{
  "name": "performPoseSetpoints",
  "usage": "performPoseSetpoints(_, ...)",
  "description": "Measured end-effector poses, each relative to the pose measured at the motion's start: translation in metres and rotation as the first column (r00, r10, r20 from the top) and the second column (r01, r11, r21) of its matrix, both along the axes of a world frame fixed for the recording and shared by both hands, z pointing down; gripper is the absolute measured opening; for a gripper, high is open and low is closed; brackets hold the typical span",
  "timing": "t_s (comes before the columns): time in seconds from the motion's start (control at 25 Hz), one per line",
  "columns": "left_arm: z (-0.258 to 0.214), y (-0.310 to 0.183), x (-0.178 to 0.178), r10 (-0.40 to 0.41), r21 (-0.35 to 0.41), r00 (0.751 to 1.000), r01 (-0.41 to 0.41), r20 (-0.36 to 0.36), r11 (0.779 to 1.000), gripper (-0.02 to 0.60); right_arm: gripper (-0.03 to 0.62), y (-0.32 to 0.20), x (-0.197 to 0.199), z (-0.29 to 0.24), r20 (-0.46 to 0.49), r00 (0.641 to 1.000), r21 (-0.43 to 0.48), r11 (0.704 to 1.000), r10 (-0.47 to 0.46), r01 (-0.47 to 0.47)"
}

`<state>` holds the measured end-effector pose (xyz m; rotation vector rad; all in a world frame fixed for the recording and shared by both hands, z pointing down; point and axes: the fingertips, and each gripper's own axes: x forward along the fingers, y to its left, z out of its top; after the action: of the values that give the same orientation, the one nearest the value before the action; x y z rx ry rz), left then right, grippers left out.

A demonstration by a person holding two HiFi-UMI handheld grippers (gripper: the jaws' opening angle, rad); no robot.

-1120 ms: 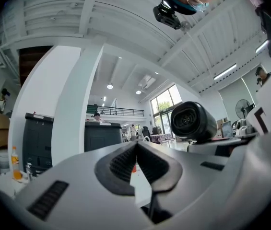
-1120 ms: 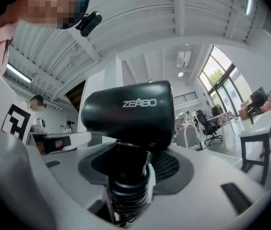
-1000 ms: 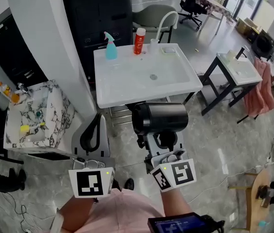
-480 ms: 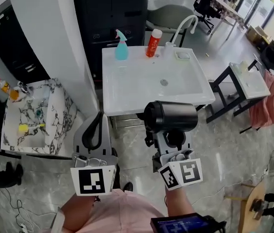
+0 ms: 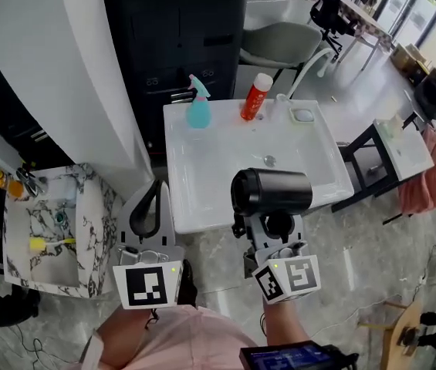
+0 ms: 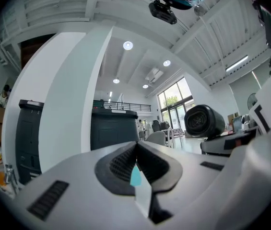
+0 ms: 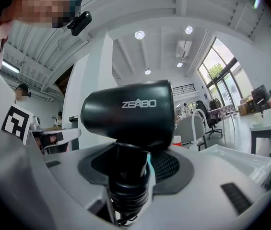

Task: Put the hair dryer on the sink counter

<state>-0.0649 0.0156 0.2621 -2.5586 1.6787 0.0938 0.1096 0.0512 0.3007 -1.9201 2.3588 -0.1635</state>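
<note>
The black hair dryer (image 5: pixel 272 191) stands upright in my right gripper (image 5: pixel 268 222), whose jaws are shut on its handle (image 7: pixel 128 178). Its barrel (image 7: pixel 128 116) lies crosswise, and in the head view it overlaps the front part of the white sink counter (image 5: pixel 194 199). My left gripper (image 5: pixel 154 186) hangs level beside it on the left, at the counter's front left corner. Its pads (image 6: pixel 125 163) meet with nothing between them. From the left gripper view the hair dryer (image 6: pixel 204 121) shows at the right.
At the back of the counter stand a blue spray bottle (image 5: pixel 197 102), a red bottle (image 5: pixel 256 96), a white faucet (image 5: pixel 310 64) and a soap dish (image 5: pixel 303 116). A marble basin (image 5: pixel 86 230) and a white pillar (image 5: pixel 55 75) lie left. A small table (image 5: pixel 403 141) stands right.
Both grippers and the hair dryer have moved forward to the sink counter. The dryer, earlier over the floor in front of it, now overlaps its front edge. Both grips are unchanged.
</note>
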Motion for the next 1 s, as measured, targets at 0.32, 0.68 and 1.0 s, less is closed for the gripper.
performPoseSetpoints(0.32, -0.019, -0.064, -0.006, 0.036, 0.069, 0.999, -0.036, -0.002, 0.997, 0.01, 0.206, -0.061, -0.009, -0.022, -0.008, 1.0, 0.06, 0.998, 0.027, -0.027)
performPoseSetpoints(0.68, -0.023, -0.092, -0.008, 0.047, 0.092, 0.999, -0.046, -0.01, 0.995, 0.011, 0.206, -0.091, -0.018, -0.029, -0.031, 0.999, 0.083, 0.996, 0.021, -0.019)
performPoseSetpoints(1.0, -0.02, -0.111, -0.007, 0.014, 0.082, 1.0, -0.012, -0.018, 0.997, 0.011, 0.206, -0.116, -0.019, -0.026, -0.042, 0.999, 0.066, 0.998, -0.021, 0.024)
